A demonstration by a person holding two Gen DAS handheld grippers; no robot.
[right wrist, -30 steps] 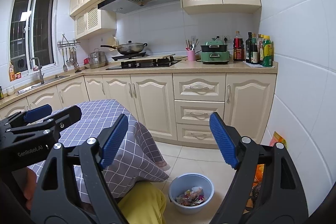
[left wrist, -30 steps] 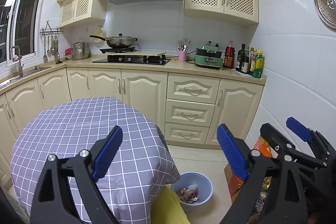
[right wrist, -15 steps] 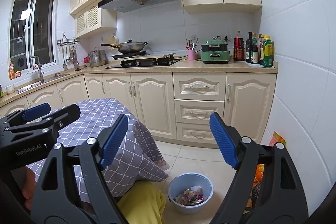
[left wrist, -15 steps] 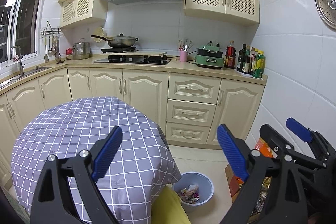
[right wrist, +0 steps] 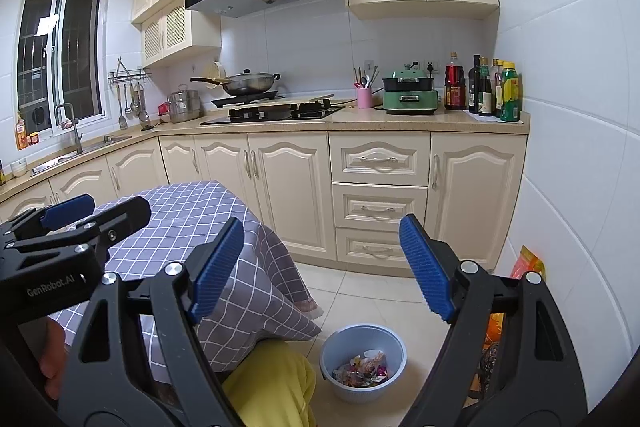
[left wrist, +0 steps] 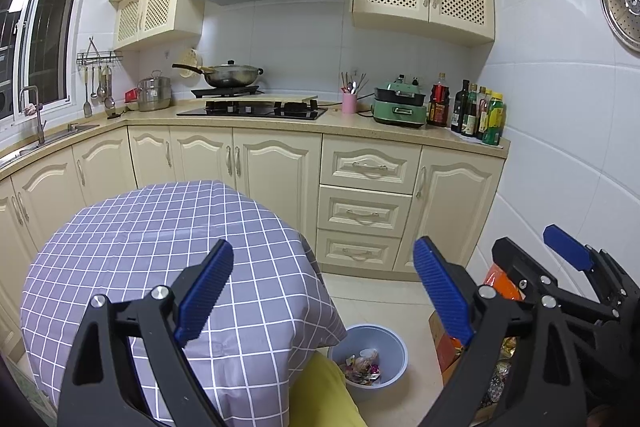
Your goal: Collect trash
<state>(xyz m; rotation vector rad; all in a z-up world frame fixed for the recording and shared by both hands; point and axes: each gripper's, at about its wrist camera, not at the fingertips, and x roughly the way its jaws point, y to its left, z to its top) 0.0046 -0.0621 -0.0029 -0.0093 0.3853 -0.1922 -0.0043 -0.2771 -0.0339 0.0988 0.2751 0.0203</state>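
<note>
1. Blue ribbed pads line the fingers [left wrist: 206, 291] of my left gripper [left wrist: 324, 291], which are spread wide with nothing between them and touching nothing.
2. My right gripper [right wrist: 324, 269] is spread just as wide, its blue pads [right wrist: 218, 269] bare and holding nothing.
3. Both grippers hang in the air side by side; in the left view the right one shows at the right edge, and in the right view the left one shows at the left edge.
4. Under my left fingers lies the table [left wrist: 132, 231], covered by a grey checked cloth; I am above it, not on it.
5. Trash [right wrist: 362, 367], a heap of crumpled wrappers, sits in the bin [right wrist: 394, 347], a pale blue round one on the tiled floor just beside the hanging edge of the cloth.
6. Seen from the left gripper, the bin [left wrist: 394, 347] stands between the table and a box [left wrist: 442, 345] against the wall, with the trash [left wrist: 362, 367] inside it.
7. Neither gripper is near the bin; both point toward the cabinets [right wrist: 288, 187] across the kitchen.
8. Yellow fabric [right wrist: 272, 383] shows low in the right view, just beside the bin.
</note>
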